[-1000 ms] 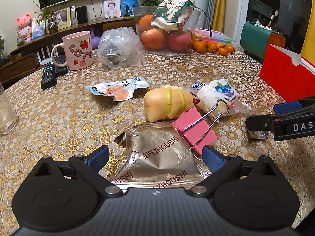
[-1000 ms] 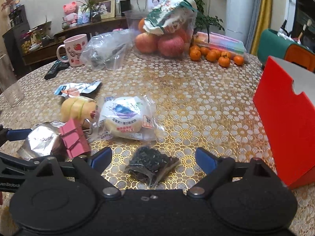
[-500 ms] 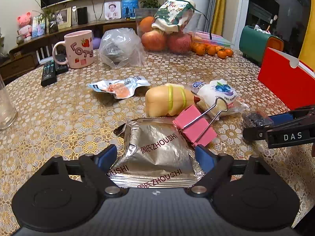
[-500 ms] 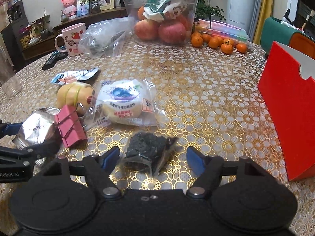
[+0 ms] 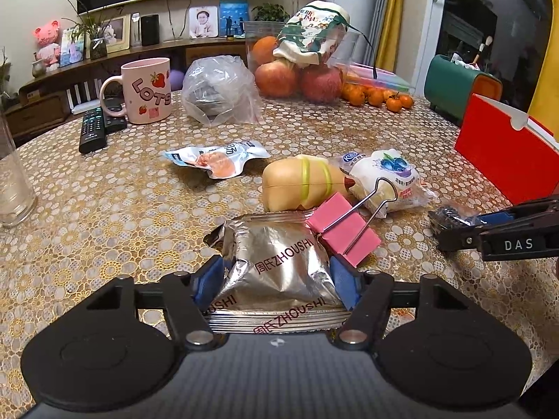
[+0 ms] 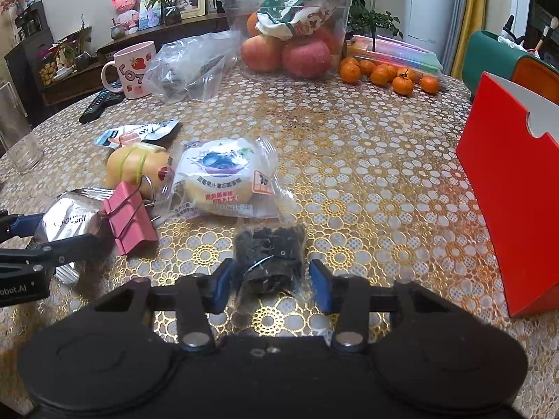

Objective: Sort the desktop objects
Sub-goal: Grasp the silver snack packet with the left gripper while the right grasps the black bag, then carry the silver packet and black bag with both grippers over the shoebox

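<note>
My left gripper (image 5: 276, 284) is shut on a silver foil snack pack (image 5: 279, 262), its blue pads pressing both sides. A pink binder clip (image 5: 344, 232) lies against the pack's right corner. My right gripper (image 6: 271, 281) is shut on a small clear bag of black bits (image 6: 270, 256). Behind them lie a yellow banded toy (image 5: 300, 183), a blueberry cake packet (image 6: 220, 178) and a flat snack sachet (image 5: 216, 157). The right gripper also shows in the left wrist view (image 5: 450, 230), and the left gripper in the right wrist view (image 6: 59, 234).
A red open box (image 6: 506, 188) stands at the right. A pink mug (image 5: 146, 89), remotes (image 5: 92, 131), a plastic bag (image 5: 220, 89), a fruit tub (image 5: 300, 66) and tangerines (image 5: 377, 96) line the back. A glass (image 5: 12, 181) stands at the left edge.
Both grippers have closed: the left onto the silver foil pack, the right onto the bag of black bits. Both also moved slightly forward over their objects.
</note>
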The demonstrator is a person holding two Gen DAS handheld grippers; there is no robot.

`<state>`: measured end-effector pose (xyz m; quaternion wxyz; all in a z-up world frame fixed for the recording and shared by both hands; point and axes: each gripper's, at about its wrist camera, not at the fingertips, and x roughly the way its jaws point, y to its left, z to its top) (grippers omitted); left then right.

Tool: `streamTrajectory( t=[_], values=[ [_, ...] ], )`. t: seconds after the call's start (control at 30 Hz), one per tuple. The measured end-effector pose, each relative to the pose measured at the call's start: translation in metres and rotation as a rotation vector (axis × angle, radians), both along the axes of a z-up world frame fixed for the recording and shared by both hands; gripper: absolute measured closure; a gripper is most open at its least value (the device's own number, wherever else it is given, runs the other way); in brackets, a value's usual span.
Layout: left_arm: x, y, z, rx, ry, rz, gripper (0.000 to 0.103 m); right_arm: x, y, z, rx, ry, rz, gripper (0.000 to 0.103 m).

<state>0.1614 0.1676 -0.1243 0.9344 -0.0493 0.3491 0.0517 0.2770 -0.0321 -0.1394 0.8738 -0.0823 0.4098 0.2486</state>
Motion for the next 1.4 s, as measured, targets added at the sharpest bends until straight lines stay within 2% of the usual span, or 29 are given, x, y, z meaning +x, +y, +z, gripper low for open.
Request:
streamTrajectory(
  t=[0.47, 1.0, 1.17, 1.4],
  values=[
    [-0.017, 0.000, 0.006, -0.040, -0.013, 0.062, 0.053, -0.013, -0.021, 0.007, 0.014, 0.022, -0.003, 0.067],
    [-0.051, -0.018, 0.016, -0.129, -0.004, 0.135, 0.059, -0.041, -0.070, 0.017, 0.080, 0.077, -0.010, 0.068],
    [-0.060, -0.028, 0.020, -0.127, -0.009, 0.143, 0.059, -0.046, -0.085, 0.018, 0.098, 0.079, -0.013, 0.069],
    [-0.069, -0.039, 0.034, -0.164, -0.032, 0.151, 0.059, -0.049, -0.101, 0.025, 0.128, 0.071, -0.012, 0.069]
  ],
)
